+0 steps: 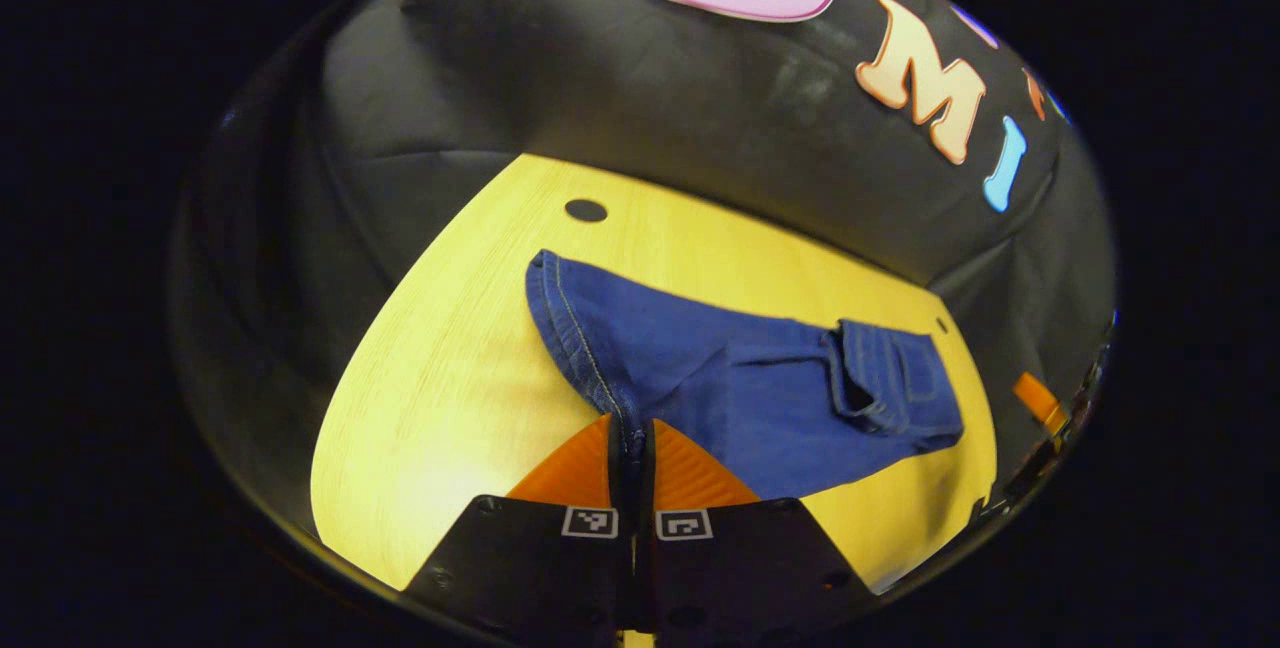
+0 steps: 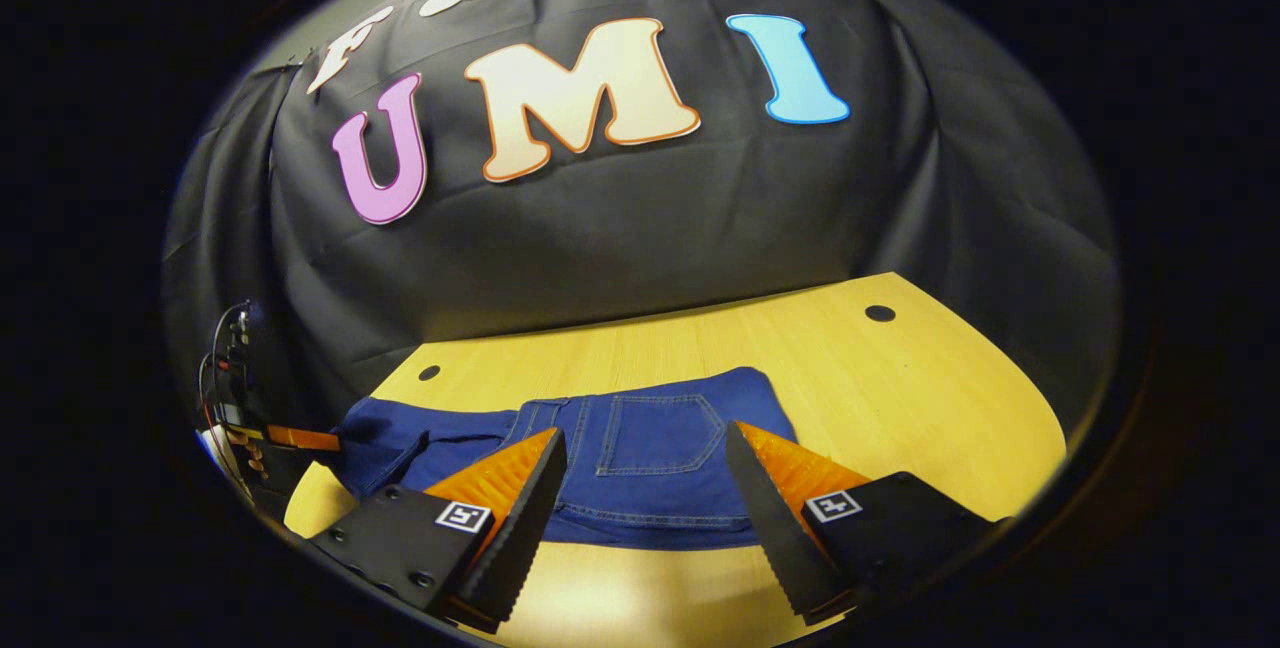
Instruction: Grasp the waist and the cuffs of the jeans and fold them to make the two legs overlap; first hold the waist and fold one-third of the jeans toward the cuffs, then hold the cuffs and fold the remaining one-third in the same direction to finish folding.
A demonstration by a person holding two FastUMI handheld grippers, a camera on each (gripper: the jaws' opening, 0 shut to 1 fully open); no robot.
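Note:
The blue jeans (image 1: 740,378) lie flat on the yellow table (image 1: 450,378), a pocket toward the right end. My left gripper (image 1: 632,443) is shut on a stitched edge of the denim, which runs up between its orange fingers. In the right gripper view the jeans (image 2: 650,498) lie across the table with a back pocket (image 2: 660,438) facing up. My right gripper (image 2: 645,438) hovers open just above that pocket end, one finger on each side of the pocket, nothing between them. The left gripper (image 2: 325,441) shows at the far left, at the other end of the jeans.
The wooden table (image 2: 900,378) has small dark holes (image 2: 880,313) (image 1: 586,210) near its back edge. Black cloth hangs close behind the table. An orange finger of the other gripper (image 1: 1035,398) shows at the right rim. Bare tabletop lies to the right of the jeans in the right gripper view.

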